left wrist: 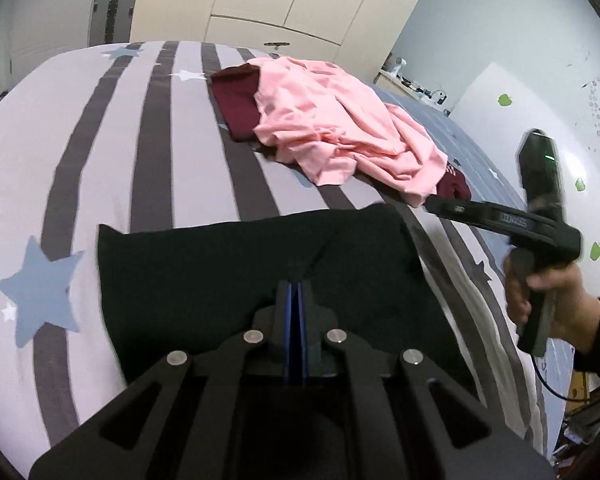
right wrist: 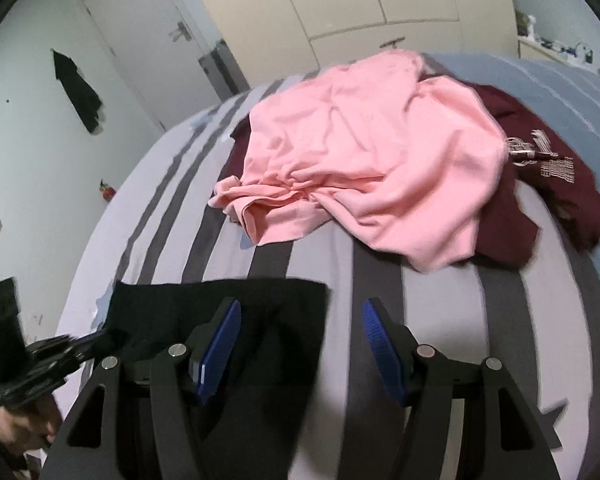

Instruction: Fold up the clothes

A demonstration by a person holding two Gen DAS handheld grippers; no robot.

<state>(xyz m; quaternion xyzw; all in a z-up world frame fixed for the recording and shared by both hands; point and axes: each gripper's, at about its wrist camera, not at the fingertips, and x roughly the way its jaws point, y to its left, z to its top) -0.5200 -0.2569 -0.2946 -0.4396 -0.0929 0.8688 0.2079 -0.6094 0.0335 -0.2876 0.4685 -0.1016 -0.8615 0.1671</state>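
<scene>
Black folded cloth garment (left wrist: 252, 276) lies at the striped bed's (left wrist: 112, 168) near edge. Left gripper (left wrist: 298, 280) is pinched on its fabric; right gripper (right wrist: 300, 320) hangs spread, holding nothing. Pink crumpled shirt (right wrist: 364, 160) waits mid-bed. Lift evenly, keeping the edges aligned.

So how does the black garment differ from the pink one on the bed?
The black cloth garment lies flat with straight edges; the pink cloth garment is a crumpled heap. Black sits nearest the cameras, pink farther back, draped over a maroon garment. Both rest on the striped bedspread.
</scene>
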